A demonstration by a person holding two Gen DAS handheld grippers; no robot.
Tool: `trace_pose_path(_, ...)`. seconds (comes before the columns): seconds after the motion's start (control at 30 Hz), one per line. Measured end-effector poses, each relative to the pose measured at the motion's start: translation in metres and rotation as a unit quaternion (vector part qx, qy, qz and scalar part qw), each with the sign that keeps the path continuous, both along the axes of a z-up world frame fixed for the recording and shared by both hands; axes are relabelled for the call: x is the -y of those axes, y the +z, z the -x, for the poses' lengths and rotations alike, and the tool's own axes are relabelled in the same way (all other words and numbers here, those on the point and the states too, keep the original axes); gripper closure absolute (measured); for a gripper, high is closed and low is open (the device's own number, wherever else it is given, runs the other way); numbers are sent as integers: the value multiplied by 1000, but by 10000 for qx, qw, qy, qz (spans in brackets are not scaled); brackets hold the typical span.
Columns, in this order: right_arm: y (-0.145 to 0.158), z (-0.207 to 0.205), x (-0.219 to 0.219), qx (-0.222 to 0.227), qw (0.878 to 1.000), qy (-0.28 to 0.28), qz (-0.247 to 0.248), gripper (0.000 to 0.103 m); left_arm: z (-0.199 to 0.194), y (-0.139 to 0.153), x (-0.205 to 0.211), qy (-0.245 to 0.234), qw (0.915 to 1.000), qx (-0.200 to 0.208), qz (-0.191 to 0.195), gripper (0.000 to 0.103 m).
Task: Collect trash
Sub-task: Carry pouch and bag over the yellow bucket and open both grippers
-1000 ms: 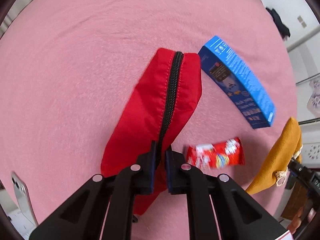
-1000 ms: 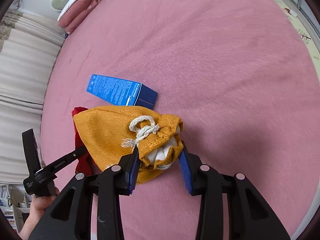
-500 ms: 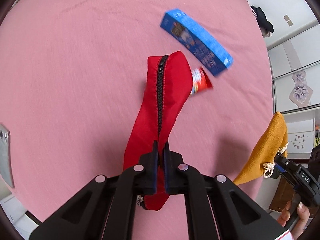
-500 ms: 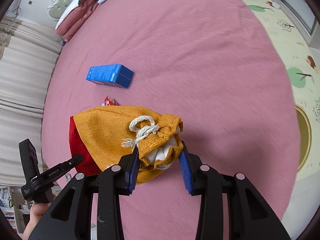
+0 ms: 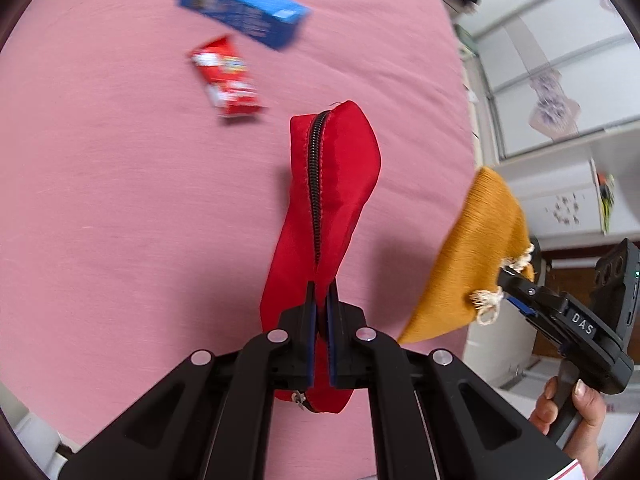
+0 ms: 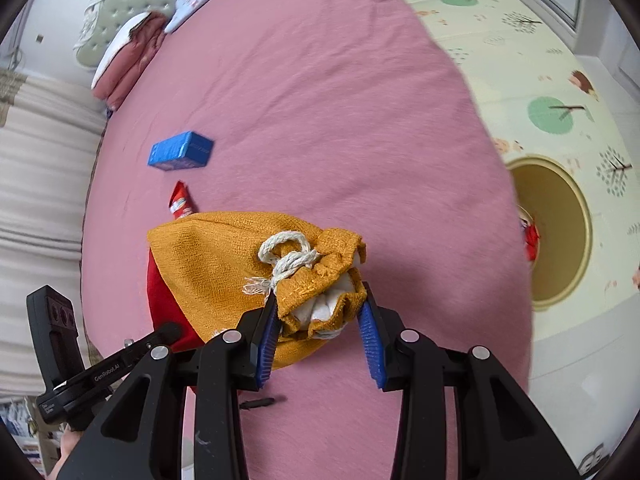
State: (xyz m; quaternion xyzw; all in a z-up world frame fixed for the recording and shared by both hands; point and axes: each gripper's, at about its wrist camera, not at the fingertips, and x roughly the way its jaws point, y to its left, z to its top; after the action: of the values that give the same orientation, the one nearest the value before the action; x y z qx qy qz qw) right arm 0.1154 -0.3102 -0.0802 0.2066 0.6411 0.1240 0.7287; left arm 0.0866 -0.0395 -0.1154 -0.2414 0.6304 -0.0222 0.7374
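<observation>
My left gripper (image 5: pixel 321 300) is shut on a red zipper pouch (image 5: pixel 332 184) and holds it up above the pink bed. My right gripper (image 6: pixel 320 312) is shut on the neck of a mustard drawstring bag (image 6: pixel 224 260), also lifted; the bag shows in the left wrist view (image 5: pixel 476 256) at the right. A blue box (image 5: pixel 240 8) and a red snack wrapper (image 5: pixel 226 76) lie on the bed beyond the pouch. They also show in the right wrist view: the box (image 6: pixel 180 156), the wrapper (image 6: pixel 181 202).
The pink bed cover (image 6: pixel 320 100) fills most of both views. Pillows (image 6: pixel 128 52) lie at its head. A round yellow bin (image 6: pixel 556 232) with something red inside stands on the patterned floor mat right of the bed.
Both grippers rose and pulled back with their bags. The box and wrapper now look farther away. The bin has come into the right wrist view.
</observation>
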Motion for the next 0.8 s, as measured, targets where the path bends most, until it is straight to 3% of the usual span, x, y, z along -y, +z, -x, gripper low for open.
trace_pose_path(0.43,9,31,122,103,9942,-1058,178,67,-34,4,146,-1310,9913,90,128,99)
trace_pose_path(0.8,-3,52,217,-66,9770,-2117,246,66,-63,-5,270,-2322,9725,28,164,99)
